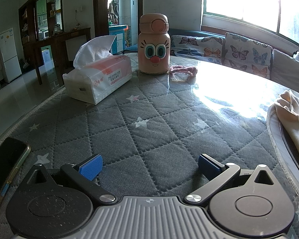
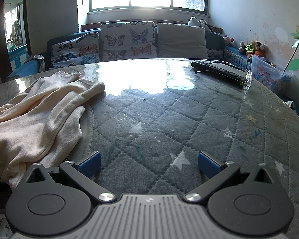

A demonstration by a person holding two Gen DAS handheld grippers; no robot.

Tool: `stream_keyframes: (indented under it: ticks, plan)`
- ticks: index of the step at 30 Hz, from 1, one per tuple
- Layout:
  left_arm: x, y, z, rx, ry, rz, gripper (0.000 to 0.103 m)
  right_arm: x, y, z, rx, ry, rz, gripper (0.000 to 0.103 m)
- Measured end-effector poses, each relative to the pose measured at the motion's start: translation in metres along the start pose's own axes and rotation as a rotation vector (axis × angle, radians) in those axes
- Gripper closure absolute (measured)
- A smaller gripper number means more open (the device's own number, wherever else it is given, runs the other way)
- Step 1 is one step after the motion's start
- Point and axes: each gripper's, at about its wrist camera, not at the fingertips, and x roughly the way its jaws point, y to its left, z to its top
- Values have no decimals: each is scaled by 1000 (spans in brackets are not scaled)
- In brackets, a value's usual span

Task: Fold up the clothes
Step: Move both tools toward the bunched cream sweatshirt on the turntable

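A cream garment point(image 2: 39, 115) lies crumpled on the left part of the grey quilted table point(image 2: 169, 119), one sleeve reaching toward the far side. In the left wrist view only its edge shows at the far right, as cream garment point(image 1: 293, 115). My right gripper point(image 2: 149, 165) hovers open just right of the cloth, its left blue pad near the fabric's hem, nothing between the fingers. My left gripper point(image 1: 149, 166) is open over bare table point(image 1: 149, 131), well left of the garment.
A tissue box point(image 1: 97, 77), a peach cartoon bottle point(image 1: 153, 45) and a pink hair band point(image 1: 184, 69) stand at the far side. A phone point(image 1: 6, 163) lies at the near left. A black remote point(image 2: 219, 70) rests far right. A sofa with butterfly cushions point(image 2: 127, 39) is behind.
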Motion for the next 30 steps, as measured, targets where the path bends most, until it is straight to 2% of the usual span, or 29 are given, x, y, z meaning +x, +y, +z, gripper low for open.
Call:
stream_keyframes:
  ticks: [12, 20, 30]
  plan:
    - [-16, -19, -9, 33, 15, -22, 0, -1, -1, 0, 0, 6, 9, 0]
    - [-40, -41, -24, 70, 34, -114, 0, -19, 7, -8, -45, 29, 64, 0]
    - [-68, -65, -38, 125, 38, -227, 0, -65, 23, -20, -102, 5, 124, 0]
